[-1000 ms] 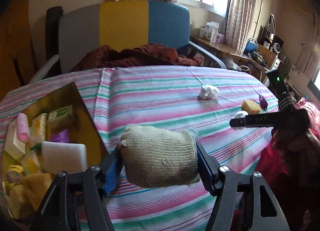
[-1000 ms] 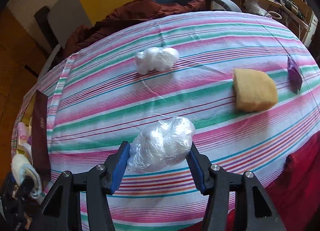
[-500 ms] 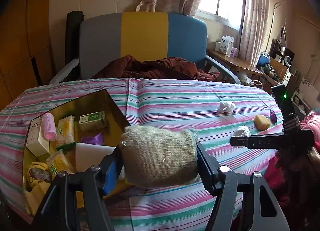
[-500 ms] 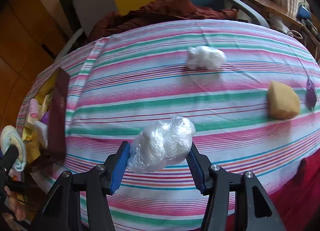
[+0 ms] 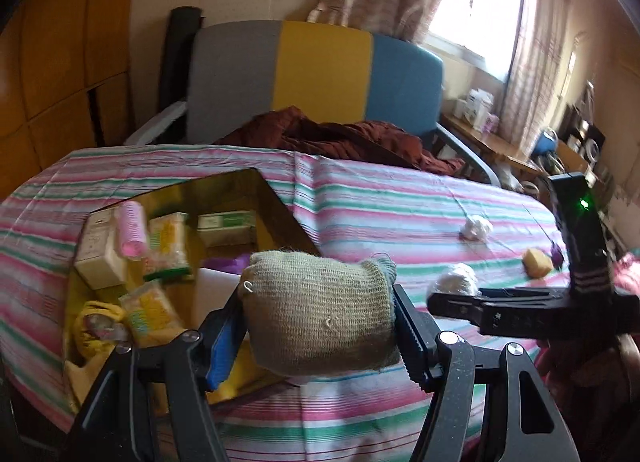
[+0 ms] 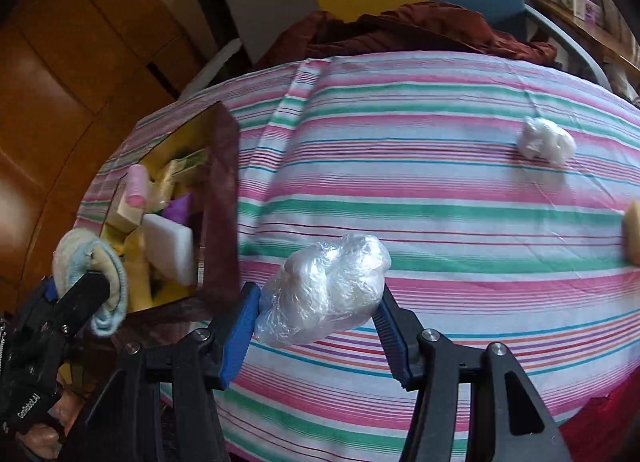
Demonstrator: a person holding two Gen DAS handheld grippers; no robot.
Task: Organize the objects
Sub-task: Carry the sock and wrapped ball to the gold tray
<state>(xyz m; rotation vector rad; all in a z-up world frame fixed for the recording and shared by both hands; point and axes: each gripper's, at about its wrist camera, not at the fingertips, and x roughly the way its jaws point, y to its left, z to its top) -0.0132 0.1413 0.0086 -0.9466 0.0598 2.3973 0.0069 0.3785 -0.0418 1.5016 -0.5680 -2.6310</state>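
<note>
My left gripper (image 5: 318, 330) is shut on a rolled beige knit sock (image 5: 316, 310) and holds it in the air at the near right corner of the open box (image 5: 276, 198). The sock also shows in the right wrist view (image 6: 92, 278). My right gripper (image 6: 316, 326) is shut on a crumpled clear plastic bag (image 6: 328, 286), held above the striped tablecloth (image 6: 420, 190) just right of the box (image 6: 220, 202). The box holds a pink roller (image 5: 130, 230), small packets and a white sponge (image 6: 168, 246).
A white plastic wad (image 6: 546, 140) and a yellow sponge piece (image 6: 632, 232) lie on the cloth to the right. A purple item (image 5: 556, 250) lies beside the sponge (image 5: 538, 262). A chair with a dark red cloth (image 5: 332, 134) stands behind the table.
Both grippers have moved left toward the box while keeping hold of the sock and the plastic bag. The box now lies closer in both views.
</note>
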